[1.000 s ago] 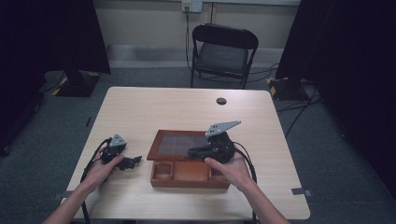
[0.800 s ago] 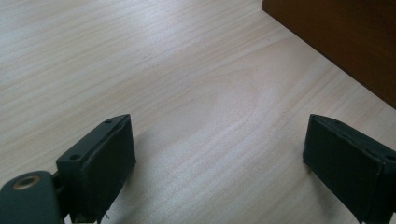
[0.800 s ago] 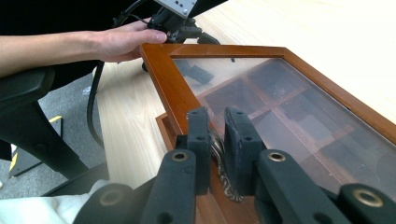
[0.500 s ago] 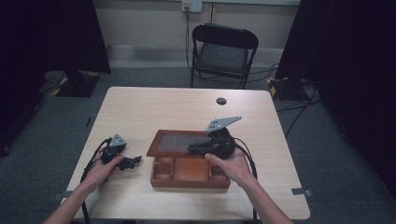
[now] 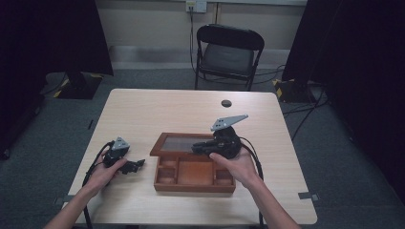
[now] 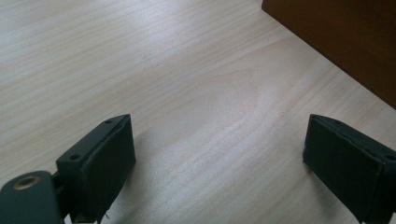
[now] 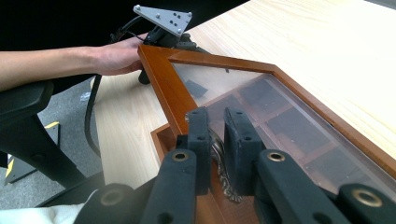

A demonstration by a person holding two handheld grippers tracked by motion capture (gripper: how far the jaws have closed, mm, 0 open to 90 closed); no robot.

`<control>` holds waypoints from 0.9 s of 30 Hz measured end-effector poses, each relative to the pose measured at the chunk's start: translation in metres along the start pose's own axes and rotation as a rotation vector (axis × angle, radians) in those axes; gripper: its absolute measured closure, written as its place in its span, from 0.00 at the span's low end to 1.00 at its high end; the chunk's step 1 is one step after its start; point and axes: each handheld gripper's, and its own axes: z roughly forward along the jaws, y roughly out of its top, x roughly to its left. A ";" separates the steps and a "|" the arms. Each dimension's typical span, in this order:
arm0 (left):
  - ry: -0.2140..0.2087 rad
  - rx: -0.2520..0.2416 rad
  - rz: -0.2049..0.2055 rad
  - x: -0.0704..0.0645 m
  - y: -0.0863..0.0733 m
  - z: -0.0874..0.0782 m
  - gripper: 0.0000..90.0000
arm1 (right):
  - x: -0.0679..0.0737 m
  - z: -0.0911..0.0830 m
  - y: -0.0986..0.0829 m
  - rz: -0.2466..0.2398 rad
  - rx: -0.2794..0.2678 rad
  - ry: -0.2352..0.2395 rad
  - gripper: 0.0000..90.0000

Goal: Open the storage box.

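Observation:
A brown wooden box (image 5: 195,185) with several open compartments sits near the table's front middle. Its glass-paned lid (image 5: 177,143) is tilted up from the front. My right gripper (image 5: 197,149) is shut on the ornate metal clasp (image 7: 219,156) at the lid's front edge, and my right gripper (image 7: 218,135) has a jaw on each side of it. The lid's frame (image 7: 163,79) runs away from the jaws. My left gripper (image 5: 137,165) rests on the table left of the box. In its own view my left gripper (image 6: 219,163) is open over bare wood, with the box's side (image 6: 345,42) at upper right.
A small dark round object (image 5: 226,103) lies on the far part of the light wooden table (image 5: 157,109). A black chair (image 5: 229,52) stands behind the table. Cables trail from both grippers toward the table's front edge.
The right gripper has lifted the lid's front edge slightly up and back. The left gripper has stayed where it was.

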 end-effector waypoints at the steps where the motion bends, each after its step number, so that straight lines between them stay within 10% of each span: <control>1: -0.001 0.001 0.001 0.000 0.000 0.000 0.09 | 0.000 0.000 0.001 0.001 0.000 -0.001 0.91; 27: -0.002 0.000 -0.001 0.000 0.000 0.000 0.09 | -0.005 -0.003 0.009 0.007 -0.011 -0.003 0.91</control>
